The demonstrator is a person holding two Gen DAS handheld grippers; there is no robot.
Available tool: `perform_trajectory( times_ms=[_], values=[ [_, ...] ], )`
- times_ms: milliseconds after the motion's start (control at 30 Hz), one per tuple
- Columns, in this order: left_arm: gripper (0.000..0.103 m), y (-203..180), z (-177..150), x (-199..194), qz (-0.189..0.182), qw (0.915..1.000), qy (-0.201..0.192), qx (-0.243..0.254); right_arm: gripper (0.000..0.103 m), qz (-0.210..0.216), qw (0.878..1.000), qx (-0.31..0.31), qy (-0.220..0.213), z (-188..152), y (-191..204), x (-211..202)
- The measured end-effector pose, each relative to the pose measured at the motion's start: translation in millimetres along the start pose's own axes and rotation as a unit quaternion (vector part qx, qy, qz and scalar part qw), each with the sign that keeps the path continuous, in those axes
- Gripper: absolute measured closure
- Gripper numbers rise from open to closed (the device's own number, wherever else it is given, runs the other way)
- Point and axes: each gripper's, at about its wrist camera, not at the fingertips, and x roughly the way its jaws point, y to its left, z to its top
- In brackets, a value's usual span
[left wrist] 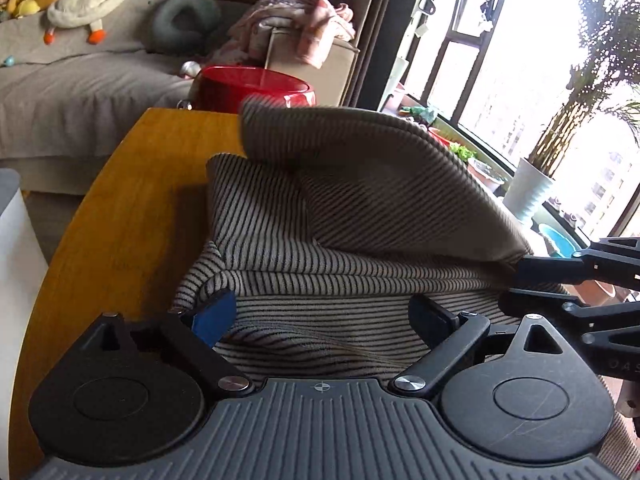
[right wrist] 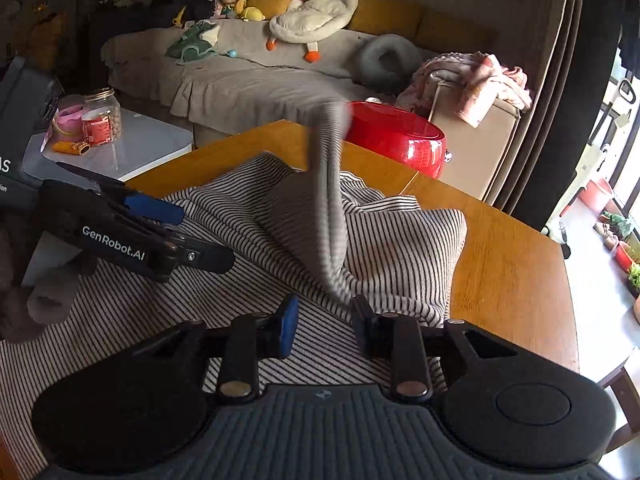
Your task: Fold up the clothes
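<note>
2 grippers work over 1 striped garment (left wrist: pixel 280 248) that lies spread on the wooden tabletop (left wrist: pixel 132 200), covering most of its near edge and reaching toward the far right corner.

Nearest in the left wrist view, the left gripper (left wrist: pixel 324 316) hovers just above the cloth with its jaws spread wide; fabric shows between the blue pads, but they do not press on it, so it is released.

Beside it, the right gripper (right wrist: pixel 325 322) appears only partly open. A blurred flap of the garment (right wrist: pixel 332 200) rises from between its fingers toward the far side of the tabletop, and in the left wrist view that flap arcs over the lower layers with its corner at the gripper's tips. Whether the pads are pinching that corner or have let it go, I cannot tell from the blur.

Farther off, past the far edge, stand a red tub (right wrist: pixel 400 136) and a sofa (right wrist: pixel 240 80).

My judgement: 1 fold is midway, a flap thrown across the body. Next, the flap needs laying flat and square, with the left gripper free to pin or smooth the lower layer.
</note>
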Motion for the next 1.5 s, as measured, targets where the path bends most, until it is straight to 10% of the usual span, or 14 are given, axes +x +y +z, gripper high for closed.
perform_trajectory(
  times_ms=[433,667,867,1100,1300,1500],
  values=[
    [0.004,0.5,-0.1,-0.4,-0.005,1.0000,0.001,-0.003,0.064,0.002,0.988,0.134,-0.076,13.3,-51.1,-5.0],
    [0.002,2.1,0.9,0.6,-0.012,0.9999,0.001,-0.006,0.043,0.123,0.981,0.146,0.026,10.8,-40.5,36.2],
    [0.001,7.6,1.0,-5.3,-0.030,0.9993,-0.003,-0.024,0.043,0.138,0.985,0.095,0.047,-1.9,-35.9,13.0],
    [0.001,24.3,24.9,-39.1,-0.044,0.9958,-0.045,-0.067,0.034,0.116,0.984,0.135,-0.018,2.5,-57.5,-11.0],
    [0.006,36.7,81.7,21.5,-0.072,0.9919,-0.006,-0.104,0.036,0.068,0.973,0.212,-0.065,12.0,-81.3,1.3],
    [0.047,22.0,92.8,70.6,-0.054,0.9941,0.039,-0.085,0.036,-0.031,0.982,0.179,-0.045,20.8,-69.3,15.4]
  ],
)
